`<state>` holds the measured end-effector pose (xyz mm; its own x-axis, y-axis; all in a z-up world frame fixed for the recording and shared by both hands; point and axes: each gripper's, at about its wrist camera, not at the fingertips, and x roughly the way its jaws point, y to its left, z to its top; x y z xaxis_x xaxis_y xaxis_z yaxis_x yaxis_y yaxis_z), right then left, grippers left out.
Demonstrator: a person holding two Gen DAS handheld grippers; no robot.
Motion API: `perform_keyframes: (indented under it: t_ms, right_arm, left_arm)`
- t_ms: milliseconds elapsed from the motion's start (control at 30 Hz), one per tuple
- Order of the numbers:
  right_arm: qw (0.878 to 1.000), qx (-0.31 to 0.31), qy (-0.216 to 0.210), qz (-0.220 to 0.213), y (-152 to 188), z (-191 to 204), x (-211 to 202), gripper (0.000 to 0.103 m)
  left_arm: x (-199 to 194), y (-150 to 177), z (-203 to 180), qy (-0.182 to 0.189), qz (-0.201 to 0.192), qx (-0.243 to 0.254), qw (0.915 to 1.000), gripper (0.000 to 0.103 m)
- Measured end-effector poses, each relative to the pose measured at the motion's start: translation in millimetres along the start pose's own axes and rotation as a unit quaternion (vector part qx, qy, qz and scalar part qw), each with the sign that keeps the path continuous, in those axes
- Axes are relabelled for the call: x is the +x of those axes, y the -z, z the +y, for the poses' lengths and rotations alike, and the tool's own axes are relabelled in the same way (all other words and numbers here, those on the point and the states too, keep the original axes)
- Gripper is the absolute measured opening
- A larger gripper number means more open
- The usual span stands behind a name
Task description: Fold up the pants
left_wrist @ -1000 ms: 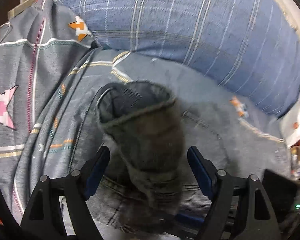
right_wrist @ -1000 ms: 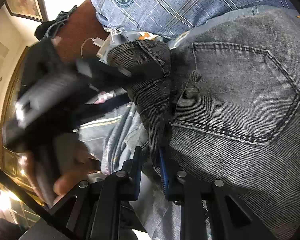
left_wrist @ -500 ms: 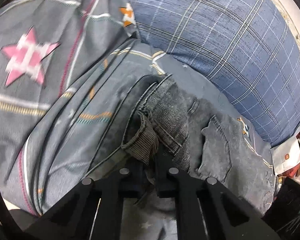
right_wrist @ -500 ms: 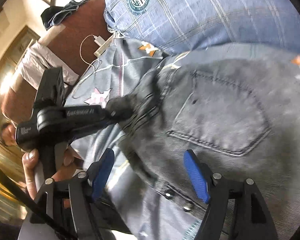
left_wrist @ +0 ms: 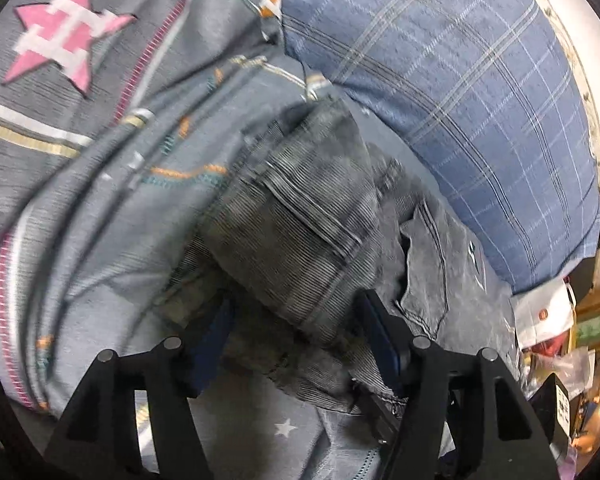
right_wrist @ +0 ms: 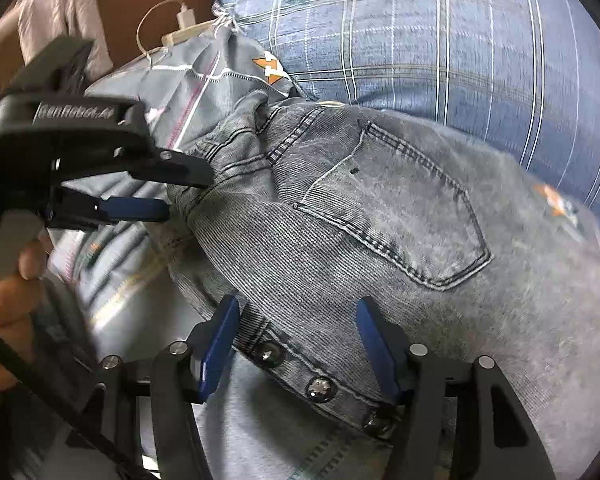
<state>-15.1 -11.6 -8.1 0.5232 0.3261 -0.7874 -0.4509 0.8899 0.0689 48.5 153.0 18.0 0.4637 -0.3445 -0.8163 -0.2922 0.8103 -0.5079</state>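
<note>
Grey denim pants [right_wrist: 380, 240] lie on a grey patterned bedsheet, back pocket [right_wrist: 396, 216] up and button fly at the near edge. My right gripper [right_wrist: 296, 320] is open above the waistband and holds nothing. My left gripper [left_wrist: 296, 316] is open, its jaws on either side of a bunched fold of the pants [left_wrist: 300, 220]. It also shows in the right wrist view [right_wrist: 188, 192], at the pants' left edge, jaws apart around the seam.
A blue plaid pillow [right_wrist: 440, 40] lies behind the pants and also shows in the left wrist view [left_wrist: 460, 100]. The bedsheet [left_wrist: 80, 140] has a pink star [left_wrist: 60, 36]. A white charger and cable [right_wrist: 180, 20] lie at the back left. Clutter [left_wrist: 548, 320] sits at the right.
My left gripper went from open to shut on the pants fold and has opened again. My right gripper let go of the pants and stays open above the waistband.
</note>
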Motion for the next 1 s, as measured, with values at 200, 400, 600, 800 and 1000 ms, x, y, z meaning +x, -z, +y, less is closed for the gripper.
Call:
perform_keyframes:
  t_ms: [200, 400, 600, 800, 1000]
  right_arm:
    - [0.999, 0.023, -0.028, -0.005, -3.5, -10.2, -0.5, 0.038]
    - [0.998, 0.021, -0.050, -0.023, -6.6, -11.0, -20.9, 0.009]
    - [0.995, 0.048, -0.071, -0.044, -11.9, -9.0, -62.7, 0.005]
    - [0.996, 0.058, -0.065, 0.024, 14.1, 4.7, -20.3, 0.006]
    - [0.993, 0.077, -0.087, 0.007, 10.2, -1.9, -27.0, 0.011]
  left_arm:
    - [13.2, 3.8, -6.9, -0.019, 0.001, 0.013, 0.9997, 0.029]
    - [-15.3, 1.3, -4.8, 0.038, -0.047, 0.003, 0.9982, 0.012]
    - [-53.0, 13.4, -18.8, 0.045, -0.065, 0.009, 0.9968, 0.011]
    - [0.2, 26.1, 7.6, -0.055, -0.005, -0.015, 0.9984, 0.014]
    - [-18.4, 27.7, -0.3, -0.111, -0.066, 0.010, 0.9916, 0.044]
